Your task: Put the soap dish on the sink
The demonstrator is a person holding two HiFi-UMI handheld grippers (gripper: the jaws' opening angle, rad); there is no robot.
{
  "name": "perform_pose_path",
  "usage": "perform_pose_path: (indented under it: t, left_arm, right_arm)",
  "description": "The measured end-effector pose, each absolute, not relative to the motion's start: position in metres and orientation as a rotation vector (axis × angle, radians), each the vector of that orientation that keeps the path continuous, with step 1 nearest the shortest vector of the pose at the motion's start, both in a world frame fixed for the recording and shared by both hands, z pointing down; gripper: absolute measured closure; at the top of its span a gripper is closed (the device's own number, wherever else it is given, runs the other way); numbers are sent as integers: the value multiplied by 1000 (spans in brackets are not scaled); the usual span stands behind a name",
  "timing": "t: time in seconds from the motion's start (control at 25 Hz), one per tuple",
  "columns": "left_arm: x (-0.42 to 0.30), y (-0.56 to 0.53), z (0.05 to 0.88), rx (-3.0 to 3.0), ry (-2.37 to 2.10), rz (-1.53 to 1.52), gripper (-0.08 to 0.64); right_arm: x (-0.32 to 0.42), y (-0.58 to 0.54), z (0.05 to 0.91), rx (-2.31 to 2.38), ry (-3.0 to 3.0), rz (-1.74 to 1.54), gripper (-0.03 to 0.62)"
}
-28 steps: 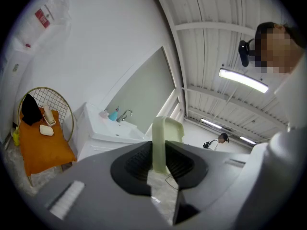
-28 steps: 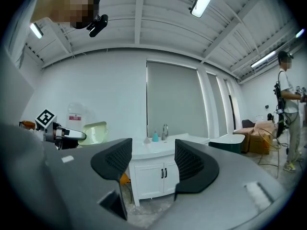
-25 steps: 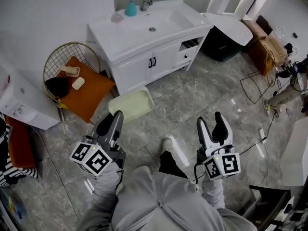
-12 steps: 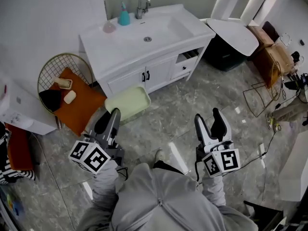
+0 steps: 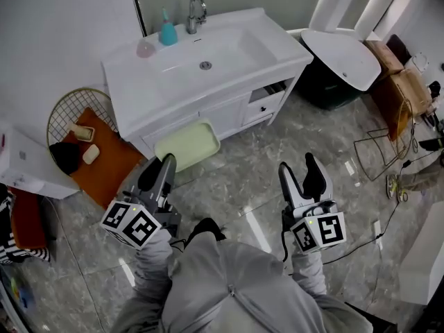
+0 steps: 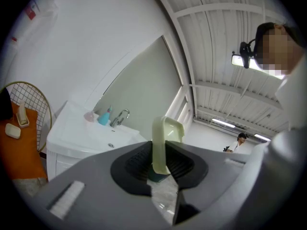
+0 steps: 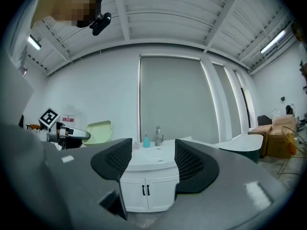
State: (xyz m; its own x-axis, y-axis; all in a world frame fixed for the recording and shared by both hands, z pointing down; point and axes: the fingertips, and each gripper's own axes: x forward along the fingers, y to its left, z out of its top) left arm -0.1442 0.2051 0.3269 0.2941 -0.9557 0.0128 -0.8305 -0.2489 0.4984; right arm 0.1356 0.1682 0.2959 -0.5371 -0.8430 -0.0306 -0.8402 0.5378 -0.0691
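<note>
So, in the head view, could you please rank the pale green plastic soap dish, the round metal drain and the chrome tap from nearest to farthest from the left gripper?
1. Pale green plastic soap dish, held in the left gripper itself, at its tip.
2. Round metal drain, mid-basin of the white sink, ahead.
3. Chrome tap, at the sink's back edge.

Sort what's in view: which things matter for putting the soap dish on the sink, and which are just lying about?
Job: pale green soap dish, clamped in the left gripper; white sink; right gripper, open and empty.
Lying about: teal soap dispenser and small pink item by the faucet; orange cushion in the wire chair; cardboard boxes.
</note>
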Motion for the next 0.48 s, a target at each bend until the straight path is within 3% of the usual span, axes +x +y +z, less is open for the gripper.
perform_pose_path:
  t: [0.48]
  left_arm:
    - [-151,47,339,2203,-1517,-404,430]
  right_arm:
    - [129,30,306,-1559,2686,-72,313]
